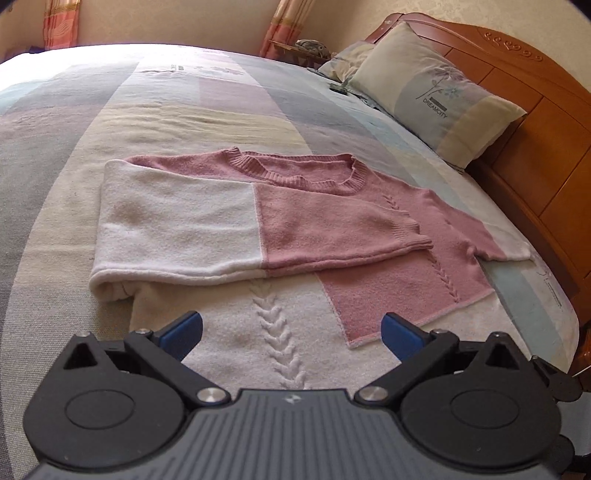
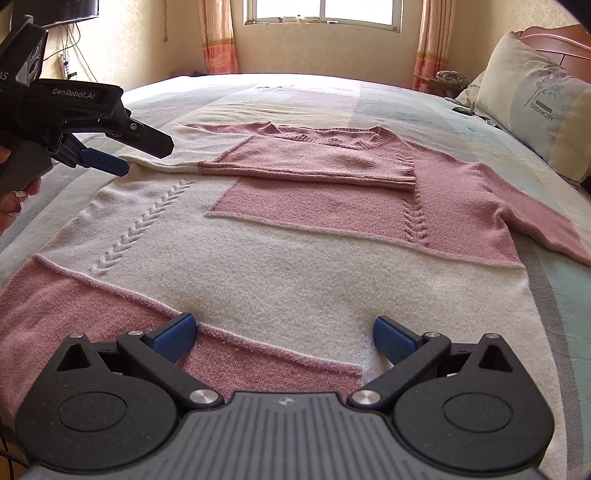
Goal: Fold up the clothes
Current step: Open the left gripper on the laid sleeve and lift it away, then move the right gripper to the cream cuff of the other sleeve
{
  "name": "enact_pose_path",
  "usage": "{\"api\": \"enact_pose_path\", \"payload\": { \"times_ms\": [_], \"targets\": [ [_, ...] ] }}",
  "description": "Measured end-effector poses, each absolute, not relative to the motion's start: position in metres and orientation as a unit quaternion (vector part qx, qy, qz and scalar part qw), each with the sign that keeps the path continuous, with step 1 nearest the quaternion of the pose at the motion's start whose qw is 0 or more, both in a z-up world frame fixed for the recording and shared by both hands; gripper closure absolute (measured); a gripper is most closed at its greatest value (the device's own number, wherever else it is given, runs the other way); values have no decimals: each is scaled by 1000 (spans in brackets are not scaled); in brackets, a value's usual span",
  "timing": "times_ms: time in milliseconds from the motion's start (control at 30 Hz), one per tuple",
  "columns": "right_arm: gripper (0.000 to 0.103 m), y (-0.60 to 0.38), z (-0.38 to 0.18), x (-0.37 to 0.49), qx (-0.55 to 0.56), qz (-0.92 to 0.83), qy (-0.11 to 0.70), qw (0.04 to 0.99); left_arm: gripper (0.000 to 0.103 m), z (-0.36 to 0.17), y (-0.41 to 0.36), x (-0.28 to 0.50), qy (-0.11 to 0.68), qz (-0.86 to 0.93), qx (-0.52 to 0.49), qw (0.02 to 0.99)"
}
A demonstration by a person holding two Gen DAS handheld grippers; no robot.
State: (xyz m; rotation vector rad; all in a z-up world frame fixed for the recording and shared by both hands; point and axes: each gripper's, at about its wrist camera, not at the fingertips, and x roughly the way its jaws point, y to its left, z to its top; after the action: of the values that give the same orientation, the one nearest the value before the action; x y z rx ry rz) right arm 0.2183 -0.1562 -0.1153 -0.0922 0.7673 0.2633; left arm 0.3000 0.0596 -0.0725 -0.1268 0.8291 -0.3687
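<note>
On a bed [image 2: 554,314], we see a pink-and-white sweater [image 2: 295,258], one sleeve [image 2: 306,162] folded across; our left gripper [image 1: 291,332] and right gripper [image 2: 284,338] hover, fingers apart.

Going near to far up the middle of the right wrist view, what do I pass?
Right claw → cream lower body of the pink-and-cream knit sweater → pink sleeve folded across its chest → ribbed neckline → pastel patchwork bedspread → window.

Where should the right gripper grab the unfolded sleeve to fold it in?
Probably at the cuff end of the pink sleeve, coming from the sweater's outer right side. It lies flat, spread outward toward the pillow, so its free end can swing across the chest onto the already folded sleeve.
</note>
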Motion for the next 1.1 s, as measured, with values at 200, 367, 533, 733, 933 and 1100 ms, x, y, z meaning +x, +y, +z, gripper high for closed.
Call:
{"api": "enact_pose_path", "payload": {
  "times_ms": [200,367,533,733,933,1100],
  "targets": [
    [0,-167,-113,183,-25,101,376,921,1,-79,28,293,394,-185,15,900],
    [0,-183,-110,145,-38,75,366,927,1,-87,16,292,403,-184,35,896],
    [0,-237,-102,121,58,3,356,933,1,-89,6,289,408,-201,34,890],
    [0,-276,-109,93,111,-45,380,917,1,-93,-7,286,410,-211,43,886],
    [0,-273,-111,88,107,-32,385,916,1,-95,-15,284,406,-213,55,887],
    [0,-289,-113,85,147,-72,382,910,1,-85,-16,278,378,-228,52,896]
  ]
}}
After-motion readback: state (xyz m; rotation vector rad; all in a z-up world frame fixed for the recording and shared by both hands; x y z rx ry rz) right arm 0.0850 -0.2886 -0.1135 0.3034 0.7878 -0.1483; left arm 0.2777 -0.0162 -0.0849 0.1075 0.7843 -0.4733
